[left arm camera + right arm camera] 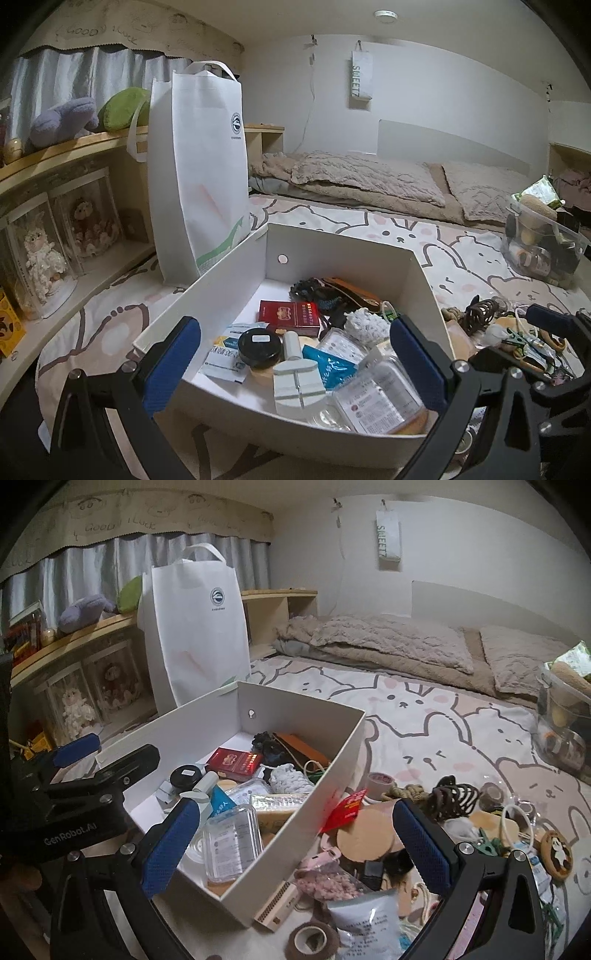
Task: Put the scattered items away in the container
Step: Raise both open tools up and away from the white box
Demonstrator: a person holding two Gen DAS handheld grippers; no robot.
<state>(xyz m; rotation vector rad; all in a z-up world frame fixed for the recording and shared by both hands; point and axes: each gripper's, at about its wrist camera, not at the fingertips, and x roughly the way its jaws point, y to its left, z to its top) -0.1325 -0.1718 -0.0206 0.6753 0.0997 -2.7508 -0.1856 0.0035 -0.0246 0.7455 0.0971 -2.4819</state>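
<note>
A white cardboard box [229,266] sits on the bed sheet, holding a red pack [290,314], a black round tin [258,345], a clear plastic case [380,395] and other small items. My left gripper [295,365] hovers over the box's near end, open wide with nothing between its pads. To the right of the box [295,720] lies a scattered pile: a cork disc [364,836], a brown hair claw [454,797], a red packet [345,808], a grey snack bag [369,919] and a tape roll [314,939]. My right gripper [295,843] hangs open above the box's near corner and this pile.
A tall white tote bag [195,177] stands just behind the box on the left. A clear tub [543,243] full of things sits at the far right. Folded beige blankets [369,181] lie at the back, and a wooden shelf [74,144] with boxed dolls runs along the left.
</note>
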